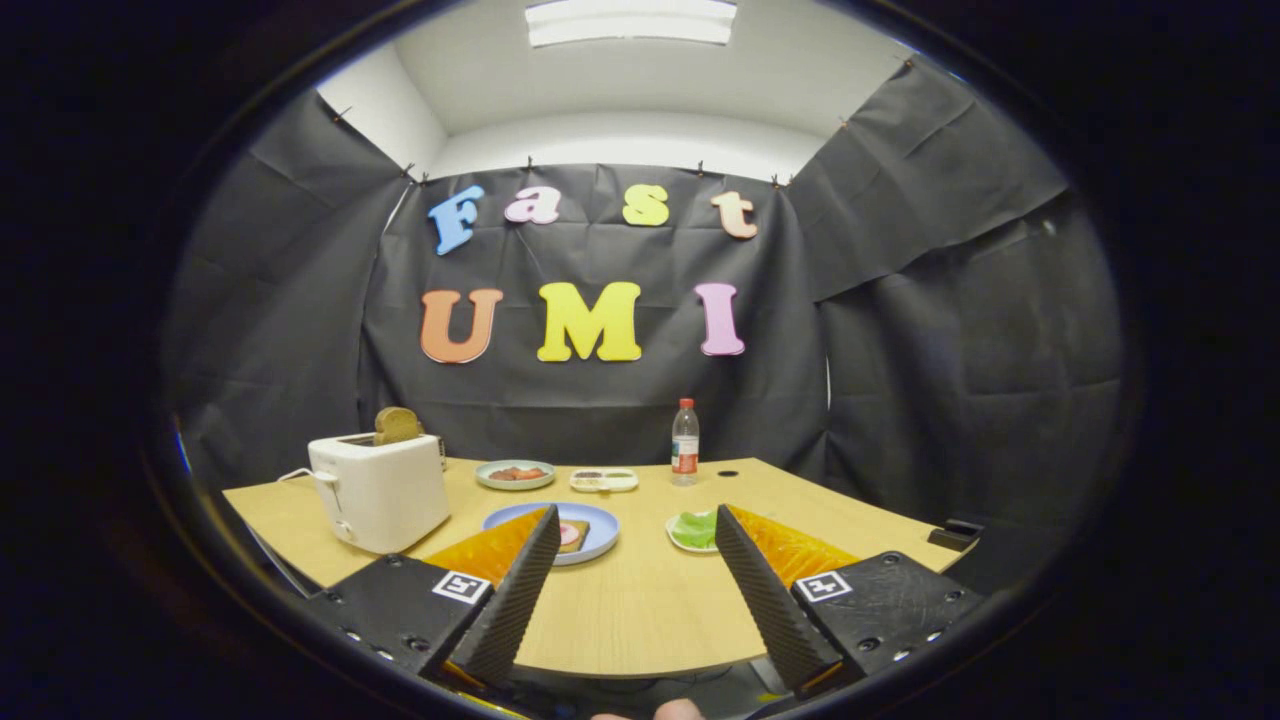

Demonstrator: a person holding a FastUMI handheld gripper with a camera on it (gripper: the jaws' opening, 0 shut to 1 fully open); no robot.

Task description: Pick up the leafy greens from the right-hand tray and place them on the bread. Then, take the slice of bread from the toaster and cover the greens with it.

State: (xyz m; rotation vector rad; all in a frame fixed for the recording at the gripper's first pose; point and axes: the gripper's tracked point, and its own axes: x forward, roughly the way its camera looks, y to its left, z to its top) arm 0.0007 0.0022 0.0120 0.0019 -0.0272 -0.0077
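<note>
The gripper (632, 560) is spread wide with nothing between its 2 fingers, held back over the near edge of the table (640, 610). Nothing is gripped, so the task looks to be at its very start: step 1, reaching for the greens, not yet begun in earnest.

Taking the blue plate (597, 545) as the landmark: it sits just ahead of the left finger, which hides part of it, and carries the bread (574, 534) with something pink on top. The greens (696, 530) lie to the right of the plate on a small white tray (679, 543), just at the tip of the right finger. The toaster (380, 490) stands to the left of the plate, with a slice (397, 425) sticking up from its slot. Behind the plate are a green dish (515, 475) and a small white container (603, 481); a bottle (685, 443) stands behind and to the right.

The next move, as I judge it, calls for swinging right and forward so that the open fingers straddle the greens, then coming down and closing gently, since the leaf looks thin and lies flat in its tray.
</note>
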